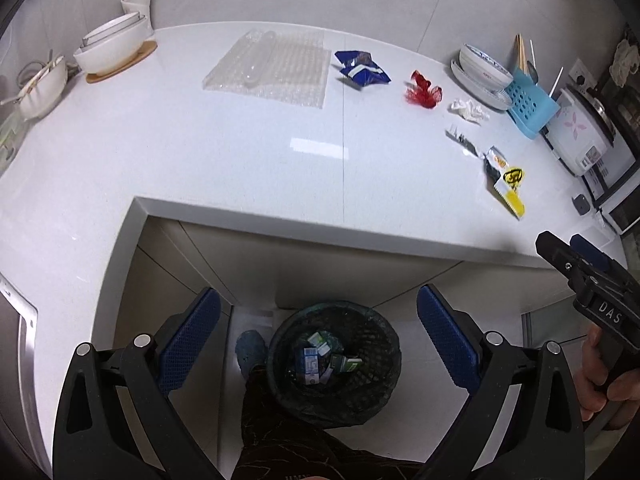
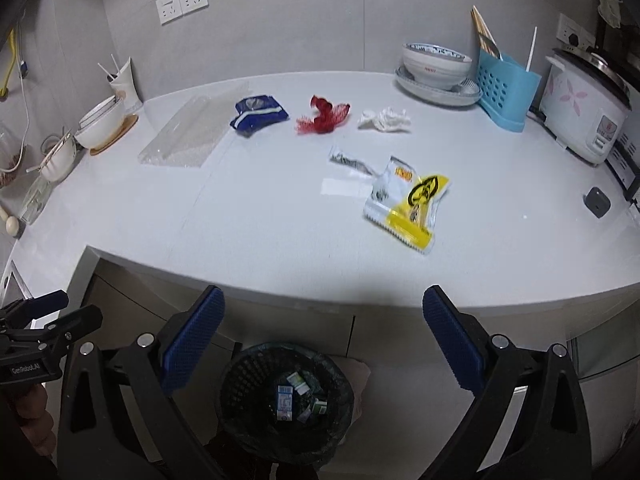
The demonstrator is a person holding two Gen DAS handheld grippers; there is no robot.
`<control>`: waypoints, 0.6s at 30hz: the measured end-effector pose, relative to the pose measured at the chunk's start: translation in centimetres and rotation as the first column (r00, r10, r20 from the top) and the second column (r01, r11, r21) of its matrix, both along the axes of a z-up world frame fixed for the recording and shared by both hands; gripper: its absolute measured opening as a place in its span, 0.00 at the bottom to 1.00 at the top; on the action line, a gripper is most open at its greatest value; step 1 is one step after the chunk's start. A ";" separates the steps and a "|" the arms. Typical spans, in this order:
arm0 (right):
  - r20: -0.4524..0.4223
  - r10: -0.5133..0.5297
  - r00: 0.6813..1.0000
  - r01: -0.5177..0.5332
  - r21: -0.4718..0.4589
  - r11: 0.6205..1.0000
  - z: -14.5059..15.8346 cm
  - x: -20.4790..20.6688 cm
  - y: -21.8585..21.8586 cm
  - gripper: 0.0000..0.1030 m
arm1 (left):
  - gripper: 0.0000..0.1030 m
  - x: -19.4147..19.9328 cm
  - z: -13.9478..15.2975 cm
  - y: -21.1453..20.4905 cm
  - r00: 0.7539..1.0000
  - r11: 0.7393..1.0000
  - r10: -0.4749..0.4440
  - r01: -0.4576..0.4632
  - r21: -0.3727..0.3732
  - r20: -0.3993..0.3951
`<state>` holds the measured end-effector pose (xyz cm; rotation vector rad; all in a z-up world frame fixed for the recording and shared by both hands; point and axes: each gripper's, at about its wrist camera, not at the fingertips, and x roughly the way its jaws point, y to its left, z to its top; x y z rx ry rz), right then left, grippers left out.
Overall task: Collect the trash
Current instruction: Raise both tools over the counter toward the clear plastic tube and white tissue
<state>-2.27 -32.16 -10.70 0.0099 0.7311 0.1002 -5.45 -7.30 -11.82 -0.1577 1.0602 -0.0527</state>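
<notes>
A black mesh trash bin (image 1: 334, 360) (image 2: 286, 400) stands on the floor below the counter edge, with small cartons inside. On the white counter lie a blue snack bag (image 1: 362, 68) (image 2: 258, 115), a red net scrap (image 1: 423, 90) (image 2: 325, 115), a crumpled white tissue (image 1: 470, 110) (image 2: 385, 119), a silver wrapper (image 1: 462, 140) (image 2: 350, 161), a yellow-and-white wrapper (image 1: 506, 180) (image 2: 410, 202) and a bubble-wrap sheet (image 1: 270, 64) (image 2: 192, 132). My left gripper (image 1: 318, 340) is open and empty above the bin. My right gripper (image 2: 324, 344) is open and empty above the bin, in front of the counter edge.
White bowls on a wooden coaster (image 1: 116, 50) (image 2: 102, 122) stand at the left. Stacked dishes (image 2: 438, 70), a blue utensil basket (image 2: 506, 84) and a rice cooker (image 2: 586, 104) stand at the right. A small grey device (image 2: 598, 202) lies by the right edge. A person's leg (image 1: 280, 432) is beside the bin.
</notes>
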 end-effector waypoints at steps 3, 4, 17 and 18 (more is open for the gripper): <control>0.017 -0.004 1.000 0.004 0.007 1.000 0.9 0.6 -0.1 0.92 | 0.93 1.0 0.7 0.2 1.000 1.000 0.000 0.000 -0.015 0.001; 0.018 -0.007 1.000 0.007 0.006 1.000 1.0 0.9 -0.1 0.92 | 0.93 1.5 0.9 0.2 1.000 1.000 0.000 0.000 -0.008 0.002; 0.037 -0.013 0.999 0.013 0.005 1.000 3.1 4.7 0.7 0.92 | 0.93 7.1 3.8 1.7 1.000 0.999 0.015 -0.016 0.036 0.026; 0.039 -0.016 0.999 0.016 0.003 1.000 3.3 5.1 0.7 0.92 | 0.93 7.7 4.0 2.0 0.999 0.999 0.018 -0.019 0.038 0.026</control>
